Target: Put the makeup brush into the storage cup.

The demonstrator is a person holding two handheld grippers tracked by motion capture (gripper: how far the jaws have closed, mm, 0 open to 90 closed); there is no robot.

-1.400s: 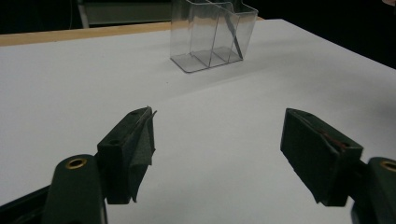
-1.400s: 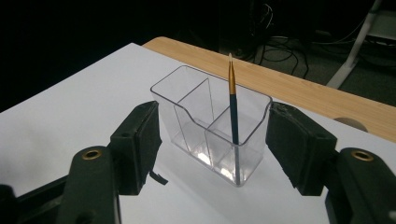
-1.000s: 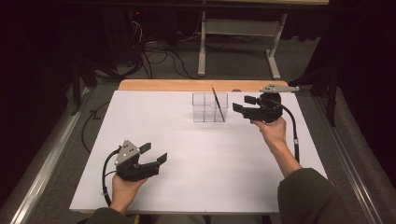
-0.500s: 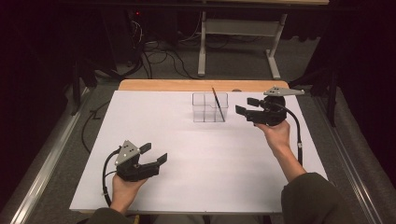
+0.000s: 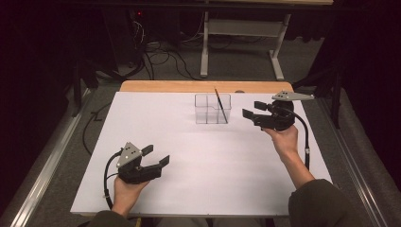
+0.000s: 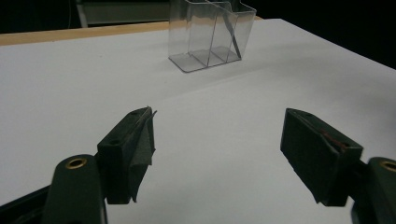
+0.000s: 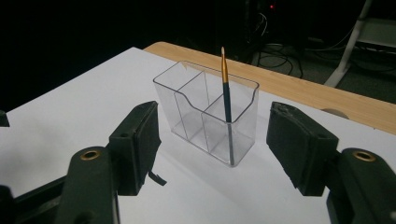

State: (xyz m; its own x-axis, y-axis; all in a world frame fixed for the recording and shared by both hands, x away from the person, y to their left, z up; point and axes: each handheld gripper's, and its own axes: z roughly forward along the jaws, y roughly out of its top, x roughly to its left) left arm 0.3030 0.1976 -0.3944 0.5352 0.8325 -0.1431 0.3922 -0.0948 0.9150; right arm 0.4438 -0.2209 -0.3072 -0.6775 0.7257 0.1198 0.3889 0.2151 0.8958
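A clear plastic organiser (image 5: 213,109) with three compartments stands near the far edge of the white table. A thin paintbrush (image 7: 226,93) with a dark handle and gold ferrule leans upright in one end compartment. My right gripper (image 5: 250,109) hovers just right of the organiser, open, jaws pointing at it with nothing between them; the organiser (image 7: 208,109) sits ahead of its jaws. My left gripper (image 5: 155,156) rests near the front left of the table, open and empty, far from the organiser (image 6: 210,35).
The white table top (image 5: 189,156) lies on a wooden board whose far edge (image 5: 189,86) shows. Beyond it are a dark floor with cables (image 5: 156,52) and a white stand's legs (image 5: 236,47). Metal rails run along both sides.
My right gripper has drawn back slightly to the right, away from the organiser. The left gripper has stayed put.
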